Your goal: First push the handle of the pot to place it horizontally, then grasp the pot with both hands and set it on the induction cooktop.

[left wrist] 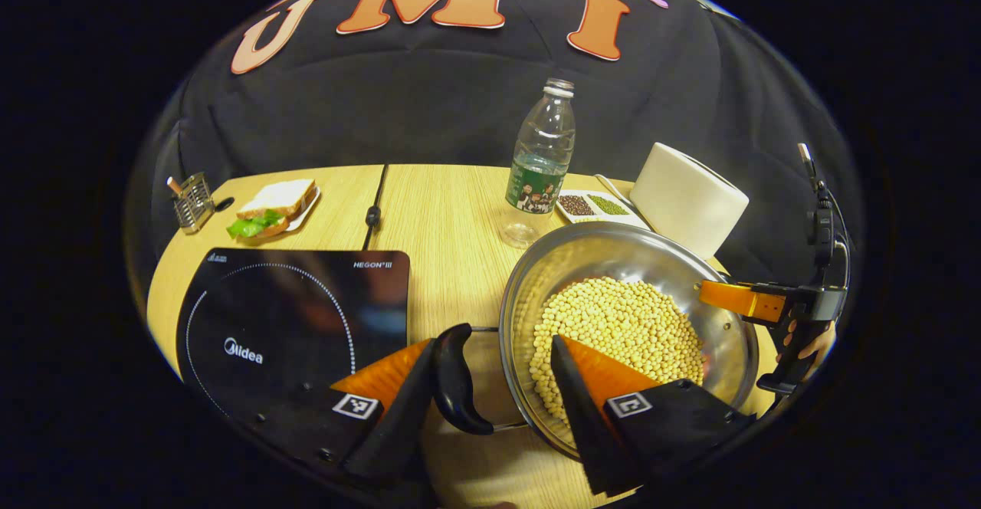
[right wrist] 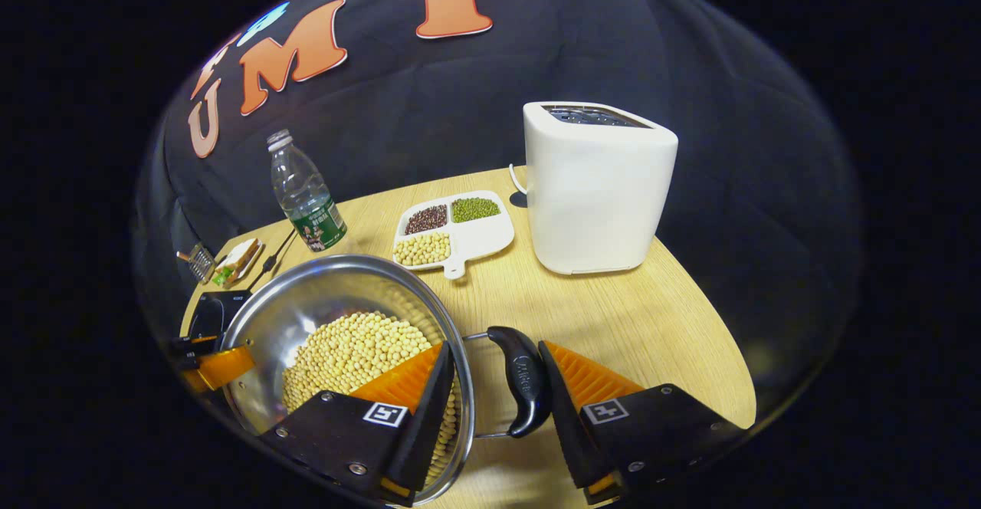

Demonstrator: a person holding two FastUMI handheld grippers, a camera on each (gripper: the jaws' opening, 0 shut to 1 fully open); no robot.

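The wooden desk is carrying everything, with the black booth cloth hanging behind it. The induction cooktop is lying flat on the near left part of the desk, its dark glass surface bare. Just to its right the steel pot is sitting on the desk, apart from the cooktop, and it is holding a heap of soybeans. Far right, a white toaster is standing upright near the desk's far edge. Beside it, to the left, a white divided dish is holding dark, green and pale beans in separate compartments. A clear water bottle is standing upright behind the pot. At the far left a sandwich on a plate is lying next to a small wire holder.

The left hand-held gripper is reaching over the pot's left side with its fingers spread: one finger is lying outside the black side handle, the other inside the pot over the beans, so handle and rim are sitting between them without being pinched. The right hand-held gripper is likewise spread at the pot's right side, one finger inside the rim, the other just outside the right black handle. Both handles are lying roughly level.
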